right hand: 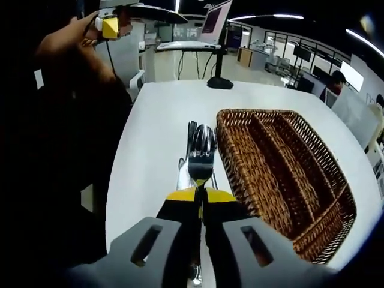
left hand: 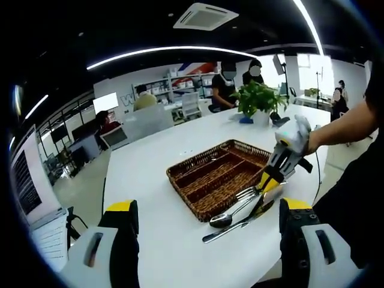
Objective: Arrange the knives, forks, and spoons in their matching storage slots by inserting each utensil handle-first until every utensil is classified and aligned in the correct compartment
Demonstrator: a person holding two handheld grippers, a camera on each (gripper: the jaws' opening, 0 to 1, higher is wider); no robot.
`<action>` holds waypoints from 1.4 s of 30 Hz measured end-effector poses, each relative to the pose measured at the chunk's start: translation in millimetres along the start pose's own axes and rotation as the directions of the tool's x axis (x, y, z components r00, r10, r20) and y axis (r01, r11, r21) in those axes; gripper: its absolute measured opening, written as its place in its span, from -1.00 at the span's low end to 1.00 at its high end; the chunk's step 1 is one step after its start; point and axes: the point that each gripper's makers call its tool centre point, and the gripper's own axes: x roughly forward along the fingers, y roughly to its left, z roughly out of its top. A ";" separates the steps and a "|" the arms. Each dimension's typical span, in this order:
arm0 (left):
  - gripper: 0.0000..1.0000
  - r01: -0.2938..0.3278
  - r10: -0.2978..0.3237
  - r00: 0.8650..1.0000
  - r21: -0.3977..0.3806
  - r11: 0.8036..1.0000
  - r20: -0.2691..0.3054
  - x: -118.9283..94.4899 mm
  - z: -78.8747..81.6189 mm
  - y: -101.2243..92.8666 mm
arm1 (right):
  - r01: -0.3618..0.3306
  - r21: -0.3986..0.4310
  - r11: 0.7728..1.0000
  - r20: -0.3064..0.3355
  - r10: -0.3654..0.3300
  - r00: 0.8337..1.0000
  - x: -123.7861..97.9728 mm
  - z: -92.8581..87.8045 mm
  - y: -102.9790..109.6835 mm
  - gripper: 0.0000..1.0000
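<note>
Right gripper (right hand: 201, 198): jaws pinched on a steel fork (right hand: 201, 157), tines forward, lower centre of the right gripper view; pick-up step, next likely a turn for handle-first entry. Left gripper (left hand: 207, 225): jaws apart, empty. Wicker tray (right hand: 240, 129): right of centre, compartments apparently empty; spoon (left hand: 231, 216) beside it.

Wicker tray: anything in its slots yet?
Empty. Wicker tray compartments show bare weave; spoon and knife lie on the table beside it.

Cutlery (left hand: 240, 210) heaped beside wicker tray (left hand: 204, 174)
</note>
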 end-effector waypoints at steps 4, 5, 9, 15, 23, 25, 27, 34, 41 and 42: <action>0.99 -0.003 0.003 1.000 -0.001 1.000 0.000 -1.6 -0.2 1.7 | 0.000 -0.004 1.000 0.001 0.000 1.000 -8.6 6.2 -1.7 -1.00; 0.99 -0.005 0.005 1.000 -0.001 1.000 0.002 -2.2 -0.1 2.2 | 0.003 -0.004 1.000 0.002 -0.003 1.000 -10.1 6.9 -2.1 -1.00; 0.99 -0.004 0.004 1.000 -0.004 1.000 0.001 -2.7 -1.5 1.9 | 0.015 -0.016 1.000 -0.002 -0.015 1.000 -17.5 11.1 -4.3 -1.00; 0.99 0.007 -0.007 1.000 -0.006 1.000 -0.001 -0.3 -3.4 -1.2 | 0.020 -0.061 0.998 -0.022 -0.021 1.000 -34.8 22.2 -9.5 -1.00; 0.99 0.013 -0.013 1.000 -0.003 1.000 0.000 2.7 -1.7 -0.6 | 0.027 -0.109 0.994 -0.018 -0.029 0.999 -57.8 45.5 -12.9 -1.00; 0.99 0.015 -0.015 1.000 0.000 1.000 0.000 2.9 -1.2 -0.6 | 0.031 -0.117 0.993 -0.014 -0.033 0.999 -63.2 50.5 -15.3 -1.00; 0.99 0.015 -0.015 1.000 0.003 1.000 0.000 2.7 -0.2 -0.4 | 0.026 -0.121 0.992 -0.016 -0.028 0.999 -66.6 54.3 -14.8 -1.00; 0.99 0.012 -0.012 1.000 0.000 1.000 0.002 2.7 0.6 0.0 | 0.007 -0.168 0.986 -0.055 -0.017 0.998 -68.9 57.3 -4.9 -1.00; 0.99 0.017 -0.017 1.000 0.001 1.000 -0.003 4.5 -1.3 -4.6 | 0.017 -0.142 0.990 -0.073 -0.028 0.997 -59.9 42.5 -11.7 -1.00; 0.99 0.015 -0.015 1.000 -0.002 1.000 0.000 3.8 -0.3 -4.4 | 0.009 -0.135 0.991 -0.078 -0.020 0.997 -58.5 39.3 -9.9 -1.00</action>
